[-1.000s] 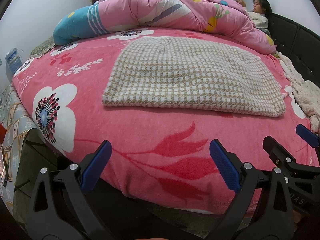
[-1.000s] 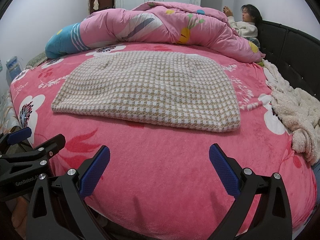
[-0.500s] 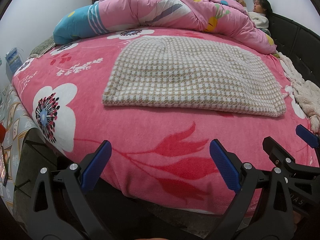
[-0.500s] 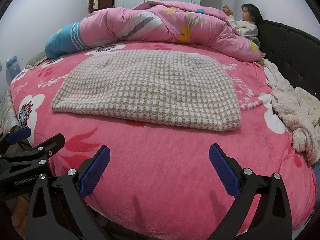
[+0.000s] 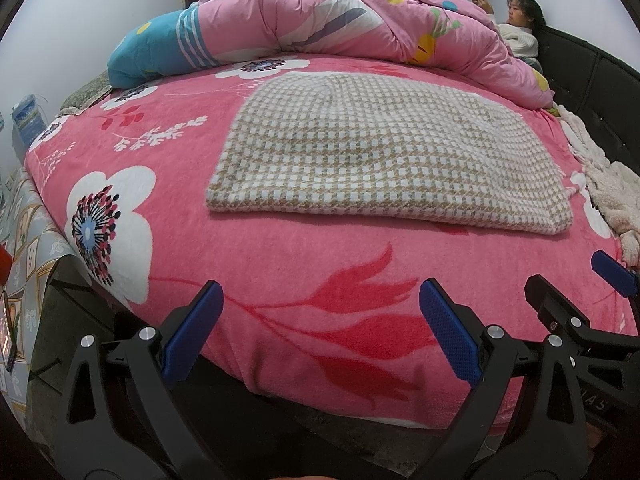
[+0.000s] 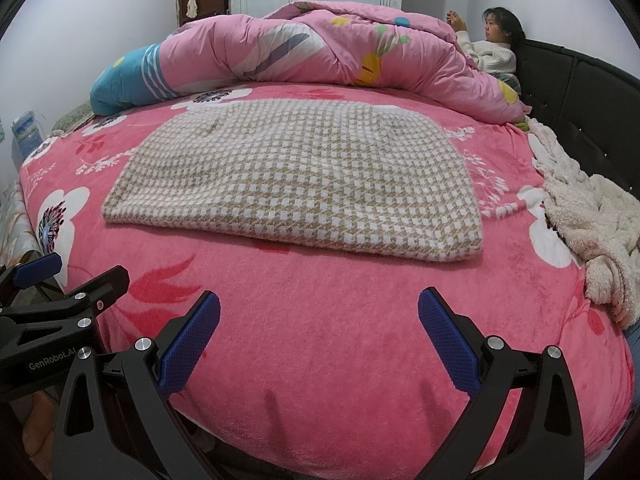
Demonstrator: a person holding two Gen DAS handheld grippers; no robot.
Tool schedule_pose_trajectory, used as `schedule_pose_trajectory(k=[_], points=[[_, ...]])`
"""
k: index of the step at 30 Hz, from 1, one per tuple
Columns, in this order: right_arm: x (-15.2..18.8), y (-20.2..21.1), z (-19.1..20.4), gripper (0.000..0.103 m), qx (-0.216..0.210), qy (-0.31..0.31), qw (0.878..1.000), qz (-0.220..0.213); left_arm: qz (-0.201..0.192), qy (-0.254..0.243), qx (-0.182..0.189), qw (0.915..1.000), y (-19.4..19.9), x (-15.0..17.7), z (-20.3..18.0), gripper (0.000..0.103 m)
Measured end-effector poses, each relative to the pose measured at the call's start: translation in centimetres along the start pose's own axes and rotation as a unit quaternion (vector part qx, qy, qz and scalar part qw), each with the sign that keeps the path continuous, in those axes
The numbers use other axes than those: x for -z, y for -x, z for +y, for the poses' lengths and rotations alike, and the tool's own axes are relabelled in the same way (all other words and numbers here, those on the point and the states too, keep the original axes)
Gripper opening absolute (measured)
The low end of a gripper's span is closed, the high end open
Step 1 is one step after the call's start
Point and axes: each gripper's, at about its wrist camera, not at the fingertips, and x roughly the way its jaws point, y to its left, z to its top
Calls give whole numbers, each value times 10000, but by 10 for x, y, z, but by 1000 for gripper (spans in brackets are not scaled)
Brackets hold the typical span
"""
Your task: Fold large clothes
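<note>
Houndstooth garment (image 5: 380, 152) lies folded flat on the pink bed (image 5: 280, 264) — my left tongs (image 5: 320, 328) and right tongs (image 6: 320, 332) gape empty, folding seemingly done.

Lying straight ahead of the left gripper (image 5: 320, 332) and beyond its spread blue pads: a bed (image 5: 280, 264) covered in a pink fleece sheet printed with white flowers and red leaves. Resting flat on the sheet, past the fingertips: a folded beige-and-white houndstooth garment (image 5: 376, 160). Bunching up along the far side, behind the garment: a pink quilt (image 5: 360, 28) with a blue striped end. Sprawling to the right of the right gripper (image 6: 320, 340), along the dark headboard (image 6: 592, 92): a cream fluffy blanket (image 6: 596, 224).
</note>
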Motion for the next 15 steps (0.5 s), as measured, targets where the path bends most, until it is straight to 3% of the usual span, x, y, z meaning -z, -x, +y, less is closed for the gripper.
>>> schedule_pose_trajectory(k=[15], points=[[1,-1,0,96,-5,9,10000,1,-5,-5,9,10000,0,0,2,95]])
